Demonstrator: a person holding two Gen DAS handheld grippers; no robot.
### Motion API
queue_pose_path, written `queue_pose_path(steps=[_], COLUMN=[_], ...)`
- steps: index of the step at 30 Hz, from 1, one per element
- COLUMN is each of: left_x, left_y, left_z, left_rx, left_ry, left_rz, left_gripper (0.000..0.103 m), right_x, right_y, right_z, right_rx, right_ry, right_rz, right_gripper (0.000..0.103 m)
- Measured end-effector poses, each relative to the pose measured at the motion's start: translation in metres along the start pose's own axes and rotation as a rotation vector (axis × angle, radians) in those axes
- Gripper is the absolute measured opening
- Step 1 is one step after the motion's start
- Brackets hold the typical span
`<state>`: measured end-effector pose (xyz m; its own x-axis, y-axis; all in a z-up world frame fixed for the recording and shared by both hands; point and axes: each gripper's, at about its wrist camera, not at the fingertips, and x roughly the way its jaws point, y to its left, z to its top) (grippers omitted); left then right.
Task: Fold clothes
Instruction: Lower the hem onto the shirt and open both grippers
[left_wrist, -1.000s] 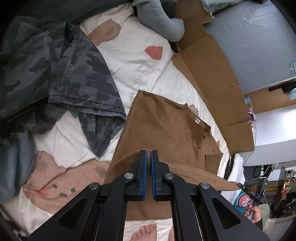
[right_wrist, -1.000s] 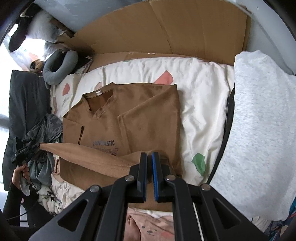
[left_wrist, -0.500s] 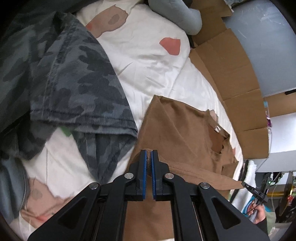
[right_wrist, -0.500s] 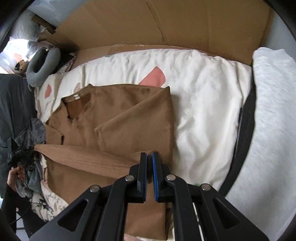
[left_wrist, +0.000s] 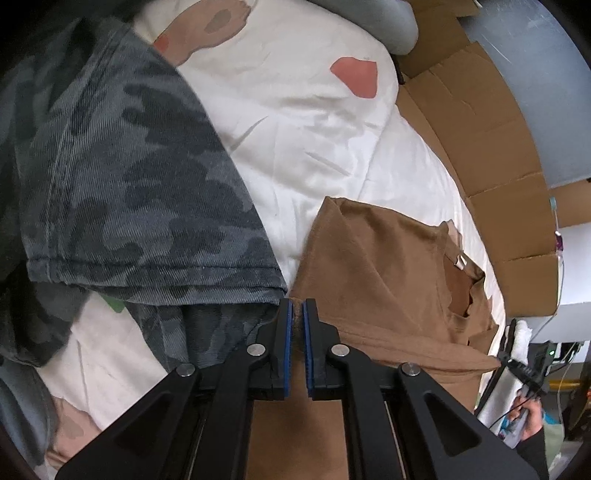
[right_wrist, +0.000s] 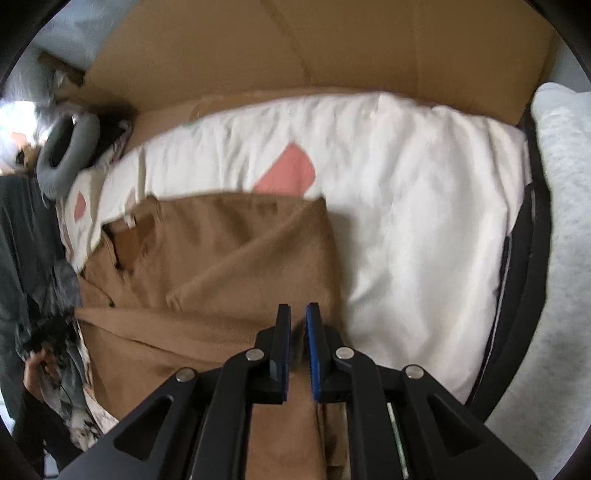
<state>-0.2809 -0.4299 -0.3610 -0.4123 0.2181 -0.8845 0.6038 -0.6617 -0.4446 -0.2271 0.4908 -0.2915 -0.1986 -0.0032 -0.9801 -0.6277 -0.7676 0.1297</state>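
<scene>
The white patterned bed cover (right_wrist: 406, 177) is carrying the brown short-sleeved shirt (right_wrist: 229, 258), lying beside grey camouflage trousers (left_wrist: 122, 192). Your left claw (left_wrist: 296, 317) is pinching the shirt's hem; your right claw (right_wrist: 297, 325) is clamping brown fabric too.

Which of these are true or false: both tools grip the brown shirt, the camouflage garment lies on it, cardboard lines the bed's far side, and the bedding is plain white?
1. Both tools, left tool and right tool, grip the brown shirt. True.
2. The camouflage garment lies on the shirt. False: it lies beside it.
3. Cardboard lines the far side. True.
4. The bedding is plain white. False: it has pink patches.
</scene>
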Motion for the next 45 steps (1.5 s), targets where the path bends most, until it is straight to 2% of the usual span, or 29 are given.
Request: queue_pose_path(steps=[3,5,7,8,14,18,21,25,32,36,45], left_x=[-0.014,-0.023,-0.032,-0.034,-0.030,-0.016,-0.009,0.004,0.027,0.032,0.042], left_y=[-0.008,-0.011,-0.014,-0.014,-0.020,-0.025,-0.027,-0.019,-0.016,-0.017,-0.031], left_z=[0.001,0.002,0.001,0.000,-0.020,-0.038,-0.044,-0.047,-0.053,-0.056,-0.055], left_rx=[0.042,0.074,0.111,0.126,0.239,0.309,0.310,0.254,0.255,0.276,0.338], left_ry=[-0.054,-0.085,-0.114,-0.122,-0.073,-0.017,-0.042,-0.062,-0.035,-0.034,-0.071], left_rz=[-0.006,0.009,0.031,0.041,0.102,0.126,0.144,0.144,0.183,0.235,0.352], left_gripper=[0.009,0.025,0.059,0.062,0.063,0.063,0.063,0.063,0.063,0.063,0.063], right_x=[-0.013,-0.019,-0.021,-0.020,-0.013,-0.009,-0.005,0.000,0.019,0.029,0.032], right_y=[0.002,0.005,0.007,0.009,0.013,0.012,0.010,0.009,0.006,0.012,0.019], right_z=[0.000,-0.002,-0.006,-0.009,-0.029,-0.041,-0.050,-0.062,-0.070,-0.069,-0.057], right_rx=[0.002,-0.005,-0.013,-0.020,-0.065,-0.089,-0.107,-0.132,-0.189,-0.248,-0.268], right_ry=[-0.040,-0.057,-0.068,-0.073,-0.087,-0.094,-0.100,-0.107,-0.054,-0.048,-0.090], right_rz=[0.007,0.016,0.013,0.011,-0.011,-0.028,-0.041,-0.058,-0.097,-0.151,-0.195], right_gripper=[0.017,0.022,0.031,0.032,0.038,0.049,0.056,0.056,0.056,0.056,0.056])
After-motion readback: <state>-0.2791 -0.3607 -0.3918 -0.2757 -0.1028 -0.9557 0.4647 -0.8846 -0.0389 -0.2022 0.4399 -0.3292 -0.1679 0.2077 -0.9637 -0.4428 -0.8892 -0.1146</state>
